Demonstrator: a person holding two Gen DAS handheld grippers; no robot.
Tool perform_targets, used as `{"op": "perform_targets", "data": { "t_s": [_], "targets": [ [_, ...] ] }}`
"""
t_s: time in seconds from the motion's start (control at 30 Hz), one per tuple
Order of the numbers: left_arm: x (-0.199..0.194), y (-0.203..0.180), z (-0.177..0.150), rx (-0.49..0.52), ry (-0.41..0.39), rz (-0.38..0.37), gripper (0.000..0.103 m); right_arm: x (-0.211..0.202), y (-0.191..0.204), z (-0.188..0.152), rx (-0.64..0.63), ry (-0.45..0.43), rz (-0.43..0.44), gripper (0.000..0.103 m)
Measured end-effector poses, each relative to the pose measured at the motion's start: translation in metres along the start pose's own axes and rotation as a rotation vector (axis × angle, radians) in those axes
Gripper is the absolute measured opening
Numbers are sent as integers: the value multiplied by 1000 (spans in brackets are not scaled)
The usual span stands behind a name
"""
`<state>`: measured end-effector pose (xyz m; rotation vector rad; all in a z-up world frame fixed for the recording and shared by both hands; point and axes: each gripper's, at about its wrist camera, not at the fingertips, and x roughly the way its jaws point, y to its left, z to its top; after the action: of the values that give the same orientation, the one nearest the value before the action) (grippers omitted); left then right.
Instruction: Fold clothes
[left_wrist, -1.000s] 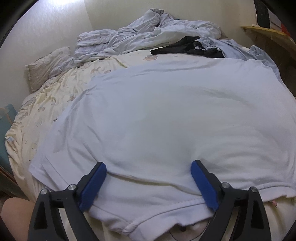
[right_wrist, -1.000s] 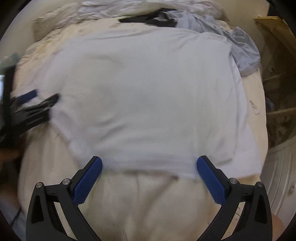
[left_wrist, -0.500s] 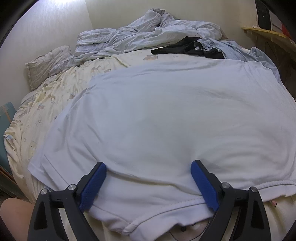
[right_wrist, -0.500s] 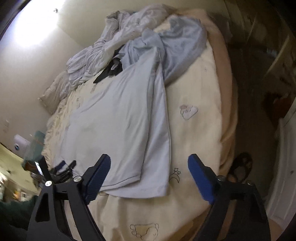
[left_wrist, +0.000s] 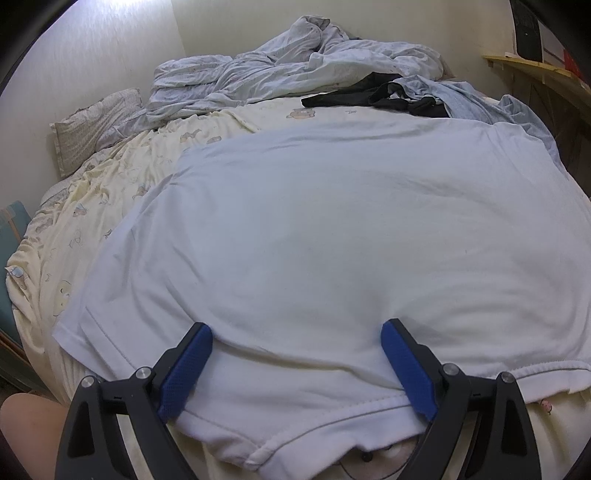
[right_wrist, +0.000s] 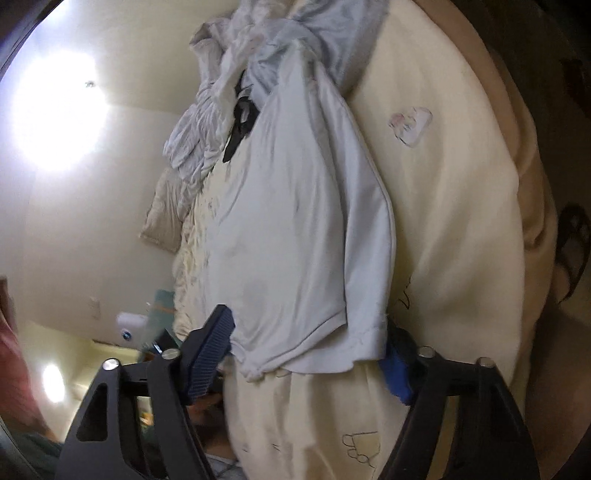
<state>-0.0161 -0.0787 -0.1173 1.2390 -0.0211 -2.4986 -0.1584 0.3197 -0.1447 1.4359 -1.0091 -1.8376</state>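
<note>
Cream printed bedsheet (left_wrist: 110, 206) under everything. White cotton T-shirt (left_wrist: 332, 229) spread flat ahead of my left tongs (left_wrist: 295, 354), released, straddling its near edge. My right tongs (right_wrist: 306, 343) closing around its hem corner, not gripping yet.

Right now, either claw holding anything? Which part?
Nothing gripped yet. Left claw is open, straddling the white T-shirt at its near edge. Right claw is closing around the shirt's corner; pads not yet pressing.
</note>
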Motion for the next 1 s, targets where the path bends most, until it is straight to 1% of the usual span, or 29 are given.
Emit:
{"op": "perform_targets", "data": {
  "t_s": [0.07,0.1,0.13,0.17,0.2,0.27,0.33,0.43,0.5,0.57,0.67,0.73,0.77,0.8,0.83,0.87,0.9,0.93,0.97,1.0],
  "targets": [
    [0,1,0,-1,1,-3,94,-2,-1,5,3,-39,-65,66],
    [0,1,0,-2,1,-5,94,0,-3,8,9,-40,-58,65],
    [0,2,0,-3,1,-6,94,2,-3,9,26,-29,-26,64],
    [0,2,0,-2,1,-7,94,5,-2,9,42,-1,24,64],
    [0,2,0,-2,1,-8,94,6,3,9,25,14,33,64],
    [0,2,0,-1,1,-8,94,9,16,9,-43,21,-12,64],
    [0,2,0,-2,1,-8,94,15,14,15,-30,10,-56,64],
    [0,2,0,-4,2,-10,94,23,0,26,32,7,-46,64],
    [0,3,0,-7,3,-13,94,24,0,28,47,12,-27,63],
    [0,3,0,-9,3,-16,94,22,7,21,34,30,-22,60],
    [1,4,0,-11,4,-20,94,21,11,4,44,40,-15,59],
    [1,4,0,-10,4,-20,94,20,13,-3,36,15,-32,54],
    [1,4,0,-10,4,-19,94,19,10,-3,40,-9,-46,45],
    [1,4,0,-9,4,-19,94,19,7,-2,47,-32,-59,32],
    [1,4,0,-9,4,-20,94,18,3,-1,57,-48,-68,24],
    [1,5,1,-11,10,-27,94,18,0,0,67,-65,-77,12],
    [0,6,2,-12,18,-38,94,18,-2,1,69,-80,-85,8],
    [0,8,3,-14,26,-48,94,17,1,-1,48,-90,-92,8],
    [-1,11,6,-23,37,-85,94,16,4,-2,28,-100,-96,8],
    [-3,15,9,-36,50,-141,94,14,9,-3,8,-111,-93,7]
  ]
}}
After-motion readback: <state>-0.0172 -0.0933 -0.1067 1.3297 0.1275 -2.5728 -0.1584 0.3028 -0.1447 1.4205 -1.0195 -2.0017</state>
